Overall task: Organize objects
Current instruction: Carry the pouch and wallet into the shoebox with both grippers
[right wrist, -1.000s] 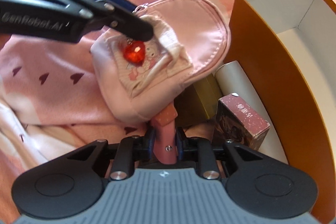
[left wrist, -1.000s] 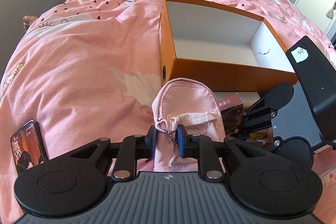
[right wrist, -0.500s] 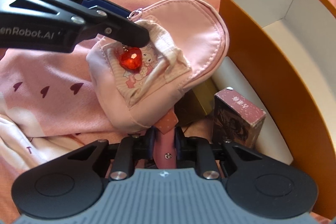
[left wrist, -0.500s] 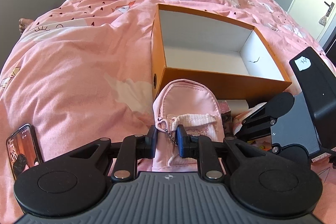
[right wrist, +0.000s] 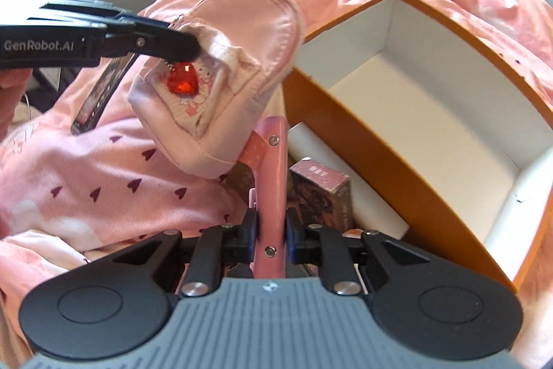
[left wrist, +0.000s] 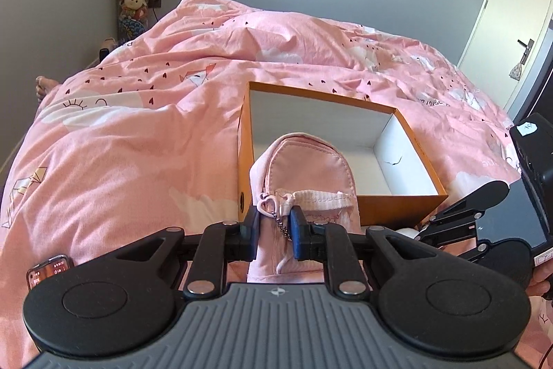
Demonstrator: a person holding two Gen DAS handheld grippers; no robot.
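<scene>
We hold the left gripper (left wrist: 274,225) angled downward over the bed (left wrist: 138,134), its jaws pinching the front pocket of a small pink backpack (left wrist: 304,172) — right by the heart-shaped zipper pull (left wrist: 268,204) and its bead chain. The backpack hangs clear of the bedding, its top end overlapping our view of the open orange box (left wrist: 401,206), which sits on the pink duvet with a white, bare interior.

From the right wrist camera, the right gripper (right wrist: 271,227) points more steeply down, and its jaws have just been closing on a pink strap-like piece (right wrist: 273,182) (its link to the backpack is hidden under the bag). A red heart charm (right wrist: 182,82) dangles on the backpack's pocket just below the left gripper's tip. Beneath the lifted bag, a small maroon printed carton (right wrist: 323,192) stands just beside the box's outer wall, next to a white block (right wrist: 345,185). A phone (right wrist: 103,95) lies on the duvet behind the backpack — a thumb shows at the left edge of that view.
</scene>
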